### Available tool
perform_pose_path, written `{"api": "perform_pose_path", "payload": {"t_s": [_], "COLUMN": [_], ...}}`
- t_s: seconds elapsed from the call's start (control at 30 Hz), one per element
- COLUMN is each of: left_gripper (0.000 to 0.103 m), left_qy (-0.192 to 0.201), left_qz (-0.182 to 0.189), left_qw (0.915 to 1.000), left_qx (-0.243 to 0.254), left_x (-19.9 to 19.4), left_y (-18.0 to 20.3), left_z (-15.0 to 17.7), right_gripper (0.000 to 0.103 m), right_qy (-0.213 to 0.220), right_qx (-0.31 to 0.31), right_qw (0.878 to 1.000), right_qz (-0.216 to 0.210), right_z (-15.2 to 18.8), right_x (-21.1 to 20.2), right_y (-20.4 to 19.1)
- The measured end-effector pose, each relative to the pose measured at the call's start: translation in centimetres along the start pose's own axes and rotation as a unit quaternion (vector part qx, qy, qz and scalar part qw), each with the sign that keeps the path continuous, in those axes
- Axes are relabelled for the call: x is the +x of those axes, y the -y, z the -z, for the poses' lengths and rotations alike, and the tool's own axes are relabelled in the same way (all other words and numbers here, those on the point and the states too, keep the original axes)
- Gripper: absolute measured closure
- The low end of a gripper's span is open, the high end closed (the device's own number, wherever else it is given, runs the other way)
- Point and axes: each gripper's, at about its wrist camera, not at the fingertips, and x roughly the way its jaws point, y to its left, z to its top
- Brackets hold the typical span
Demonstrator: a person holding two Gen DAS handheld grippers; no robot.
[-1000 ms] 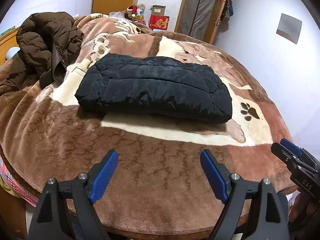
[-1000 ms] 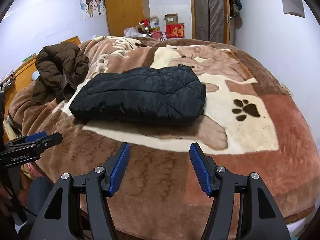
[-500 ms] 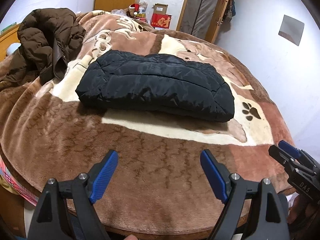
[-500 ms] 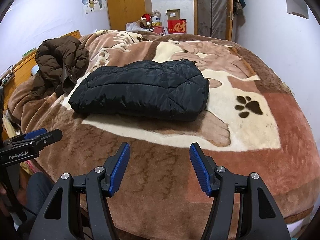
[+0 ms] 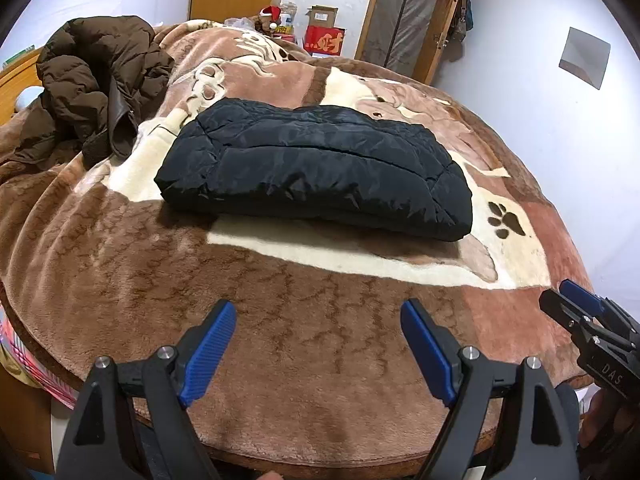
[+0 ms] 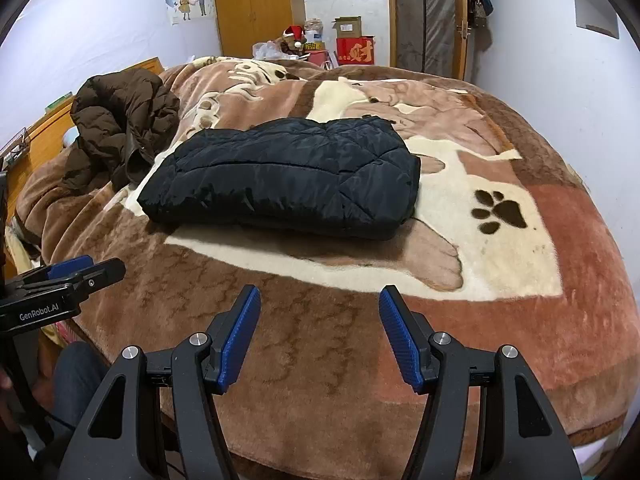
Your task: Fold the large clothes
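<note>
Covering the whole bed, a brown plush blanket (image 5: 280,320) printed with cream patches and a dark paw print (image 6: 496,210) fills most of both views. Black quilted jacket (image 5: 320,168): folded into a compact rectangular bundle, lying flat on the blanket near its middle, at 12 o'clock from both claws and well apart from them. Brown puffer coat (image 5: 96,92): crumpled in a heap at 10 o'clock, just beside the black bundle's left end. Left claw (image 5: 318,354): blue pads spread wide, holding nothing, poised over the blanket's near edge. Right claw (image 6: 318,332): likewise spread and empty, beside the left one over the same edge.
</note>
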Motion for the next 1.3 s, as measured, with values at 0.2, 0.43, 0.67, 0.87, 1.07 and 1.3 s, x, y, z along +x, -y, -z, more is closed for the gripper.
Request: {"api": "perform_pose_path", "payload": {"t_s": [0.2,0.43,0.67,0.87,1.07,1.3], "left_gripper": [0.017,0.017,0.017,0.017,0.017,0.017], "left_qy": [-0.001,-0.001,0.004,0.006,0.005,0.009], "left_qz": [0.002,-0.001,0.000,0.004,0.005,-0.004], "left_qw": [1.0000,1.0000,1.0000,1.0000,1.0000,0.9999], "left_qx": [-0.002,0.000,-0.003,-0.003,-0.006,0.005], "left_x": [0.0,-0.1,-0.3,-0.5,-0.4,-0.5], "left_y": [0.0,-0.1,0.1,0.3,0.6,1.3], "left_z": [0.1,0.0,0.1,0.1,0.1,0.3], "right_gripper": [0.041,0.041,0.041,0.041,0.041,0.041], "right_qy": [-0.002,-0.002,-0.002,-0.004,-0.004,-0.005], "right_qx": [0.002,0.001,0.000,0.000,-0.001,-0.001], "right_qw": [1.000,1.000,1.000,1.000,1.000,1.000], "right_qz": [0.000,-0.001,-0.001,-0.002,-0.003,-0.003], "right_z": [0.0,0.0,0.1,0.2,0.3,0.2], "right_x": [0.0,0.0,0.1,0.1,0.0,0.1], "right_y": [0.0,0.0,0.0,0.1,0.1,0.1]}}
